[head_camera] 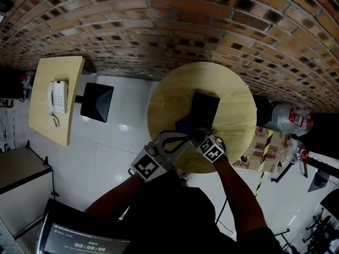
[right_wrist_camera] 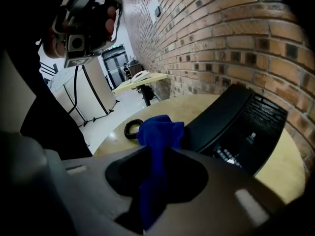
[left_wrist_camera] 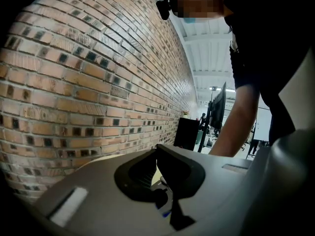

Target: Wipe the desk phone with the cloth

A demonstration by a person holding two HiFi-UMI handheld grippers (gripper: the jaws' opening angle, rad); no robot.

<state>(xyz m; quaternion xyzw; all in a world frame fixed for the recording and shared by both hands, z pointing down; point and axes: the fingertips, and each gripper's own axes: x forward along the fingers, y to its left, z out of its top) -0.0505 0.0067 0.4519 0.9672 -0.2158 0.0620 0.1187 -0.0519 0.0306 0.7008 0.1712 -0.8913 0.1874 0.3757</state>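
Observation:
A black desk phone (head_camera: 204, 109) lies on the round wooden table (head_camera: 238, 115); in the right gripper view the desk phone (right_wrist_camera: 236, 127) shows its handset and keypad at the right. My right gripper (right_wrist_camera: 156, 161) is shut on a blue cloth (right_wrist_camera: 158, 132), which bunches up just left of the phone's near end. In the head view the blue cloth (head_camera: 185, 126) sits by the phone's near edge, with the right gripper (head_camera: 200, 135) behind it. My left gripper (head_camera: 177, 141) hovers beside it over the table's near edge. In its own view the left gripper (left_wrist_camera: 160, 168) points at the brick wall, its jaws unclear.
The phone's coiled cord (right_wrist_camera: 132, 128) lies on the table left of the cloth. A second wooden table (head_camera: 45, 105) with a white phone (head_camera: 58, 96) stands at the far left. A brick wall (head_camera: 159, 25) runs behind, and clutter (head_camera: 288, 120) sits to the right of the round table.

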